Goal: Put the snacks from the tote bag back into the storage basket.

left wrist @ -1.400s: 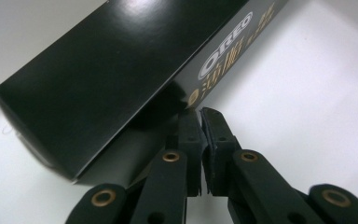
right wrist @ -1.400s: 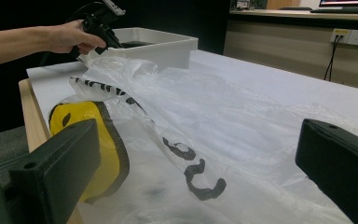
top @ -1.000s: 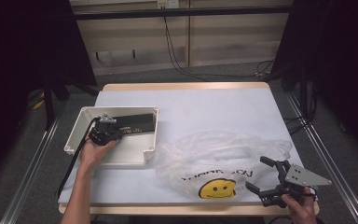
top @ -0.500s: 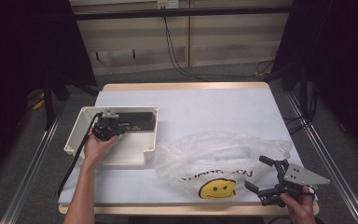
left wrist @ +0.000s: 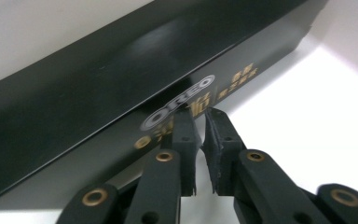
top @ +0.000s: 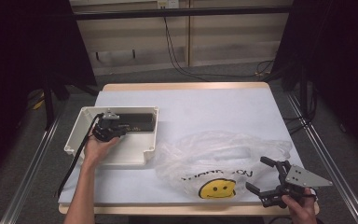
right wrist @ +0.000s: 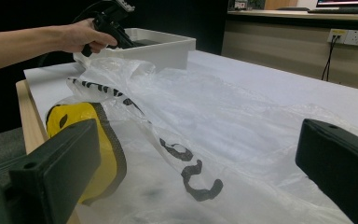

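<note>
Left tongs (left wrist: 198, 122), jaws just opening slightly with nothing between, touch the black Oreo box (left wrist: 121, 79) in the white tray (top: 135, 154). Right tongs (top: 265, 176) open beside the plastic bag (top: 214, 158) at the desk's (top: 205, 102) near right corner.

The long black cardboard box (left wrist: 121, 79) carries a silver "OREO" logo with small gold characters, too blurred to read. The clear plastic bag (top: 214, 158) bears a yellow smiley face and black lettering, not legible.

Both grippers are black: the right gripper (top: 266, 183) carries a grey three-cornered plate, the left gripper's fingers (left wrist: 222, 140) show brass-coloured rivets.
</note>
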Demonstrator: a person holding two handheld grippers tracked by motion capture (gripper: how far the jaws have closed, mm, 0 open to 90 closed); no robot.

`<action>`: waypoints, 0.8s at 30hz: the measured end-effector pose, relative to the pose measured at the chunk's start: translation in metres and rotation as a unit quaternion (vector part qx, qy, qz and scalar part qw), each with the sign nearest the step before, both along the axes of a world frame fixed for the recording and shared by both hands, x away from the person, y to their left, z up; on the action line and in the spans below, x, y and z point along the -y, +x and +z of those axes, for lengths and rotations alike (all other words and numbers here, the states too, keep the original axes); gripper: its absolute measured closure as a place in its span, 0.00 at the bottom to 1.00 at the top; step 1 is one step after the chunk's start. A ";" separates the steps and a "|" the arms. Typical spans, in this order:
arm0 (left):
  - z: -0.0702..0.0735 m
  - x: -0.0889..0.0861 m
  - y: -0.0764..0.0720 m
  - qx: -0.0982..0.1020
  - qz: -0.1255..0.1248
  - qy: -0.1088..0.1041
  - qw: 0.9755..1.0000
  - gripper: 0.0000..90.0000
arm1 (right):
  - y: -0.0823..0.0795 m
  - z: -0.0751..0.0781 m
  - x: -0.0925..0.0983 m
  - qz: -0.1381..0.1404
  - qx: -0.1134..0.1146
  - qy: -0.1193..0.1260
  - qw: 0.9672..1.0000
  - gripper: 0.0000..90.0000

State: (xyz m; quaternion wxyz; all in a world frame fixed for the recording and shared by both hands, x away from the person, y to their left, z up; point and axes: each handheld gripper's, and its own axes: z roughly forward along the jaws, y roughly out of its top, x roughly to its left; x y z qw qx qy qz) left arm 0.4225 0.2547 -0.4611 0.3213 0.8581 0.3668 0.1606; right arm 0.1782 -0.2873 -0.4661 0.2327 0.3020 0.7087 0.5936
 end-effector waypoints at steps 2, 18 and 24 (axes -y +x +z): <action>0.001 -0.001 -0.003 0.002 -0.009 -0.012 1.000 0.88 | -0.001 0.001 0.000 -0.001 0.001 0.000 1.000 0.00; 0.033 -0.010 -0.042 0.061 0.009 -0.041 0.997 0.22 | 0.002 0.002 0.003 0.000 -0.001 -0.012 1.000 0.00; 0.049 -0.024 -0.060 0.087 0.015 -0.039 0.995 0.10 | 0.002 0.002 0.003 -0.001 -0.001 -0.013 1.000 0.00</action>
